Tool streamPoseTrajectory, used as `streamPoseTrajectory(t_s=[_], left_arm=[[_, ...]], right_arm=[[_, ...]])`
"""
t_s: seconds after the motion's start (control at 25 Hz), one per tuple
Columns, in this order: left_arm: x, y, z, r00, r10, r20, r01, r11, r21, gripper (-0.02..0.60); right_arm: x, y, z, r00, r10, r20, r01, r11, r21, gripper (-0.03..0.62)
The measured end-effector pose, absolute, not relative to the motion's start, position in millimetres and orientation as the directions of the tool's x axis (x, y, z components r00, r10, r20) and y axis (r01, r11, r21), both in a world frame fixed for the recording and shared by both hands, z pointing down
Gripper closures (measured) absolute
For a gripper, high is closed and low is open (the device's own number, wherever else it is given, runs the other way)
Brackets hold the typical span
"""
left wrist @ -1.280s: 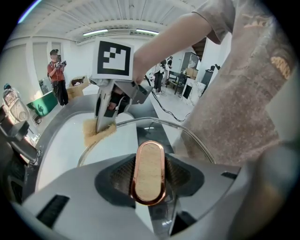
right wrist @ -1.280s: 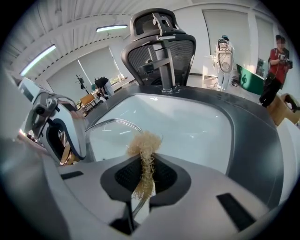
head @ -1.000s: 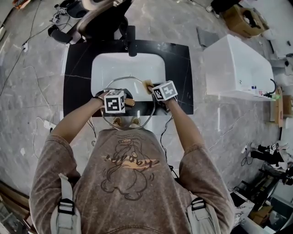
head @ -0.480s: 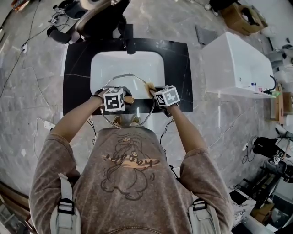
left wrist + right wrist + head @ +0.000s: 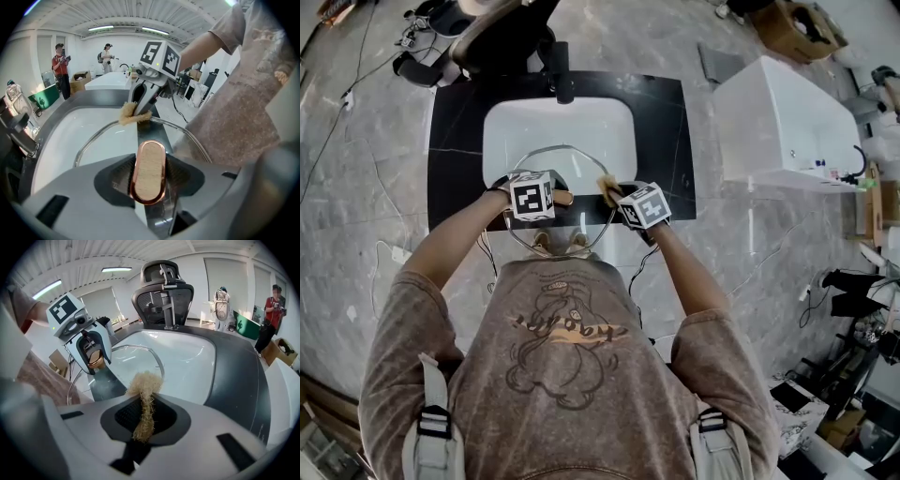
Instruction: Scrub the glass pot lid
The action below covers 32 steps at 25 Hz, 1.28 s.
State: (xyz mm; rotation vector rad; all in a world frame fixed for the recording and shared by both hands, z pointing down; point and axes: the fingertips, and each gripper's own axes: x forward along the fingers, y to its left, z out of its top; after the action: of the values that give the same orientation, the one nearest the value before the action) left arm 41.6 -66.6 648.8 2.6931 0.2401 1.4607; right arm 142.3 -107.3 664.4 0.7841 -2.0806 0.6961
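Head view: left tool (image 5: pixel 149 179) grips the knob (image 5: pixel 149 166) of the glass pot lid (image 5: pixel 567 164). Right tool (image 5: pixel 143 423), clamped on the scrubber (image 5: pixel 145 383), touches the lid at two o'clock.

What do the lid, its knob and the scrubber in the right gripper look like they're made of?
Lid: clear glass, since the white sink shows through it, with a thin metal-looking rim. Knob: a shiny copper-coloured band, likely metal, around a matte pale inset, perhaps wood. Scrubber: tan, coarse, frayed strands, probably plant fibre such as loofah.
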Motion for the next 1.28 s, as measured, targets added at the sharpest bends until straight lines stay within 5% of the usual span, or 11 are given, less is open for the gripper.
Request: streamPoseTrajectory(t_s=[0.56,1.28], left_arm=[[40.1,-65.1,650.7,0.515,0.174,0.839,0.092,-0.985,0.148,0.388],[39.6,-65.9,650.5,0.475,0.186,0.86,0.103,-0.982,0.155,0.39]], right_arm=[[138.7,-54.5,660.6,-0.506,-0.238,0.829,-0.651,0.736,-0.186,0.546],[109.2,-3.5,657.2,-0.526,-0.249,0.813,-0.712,0.652,-0.261,0.546]])
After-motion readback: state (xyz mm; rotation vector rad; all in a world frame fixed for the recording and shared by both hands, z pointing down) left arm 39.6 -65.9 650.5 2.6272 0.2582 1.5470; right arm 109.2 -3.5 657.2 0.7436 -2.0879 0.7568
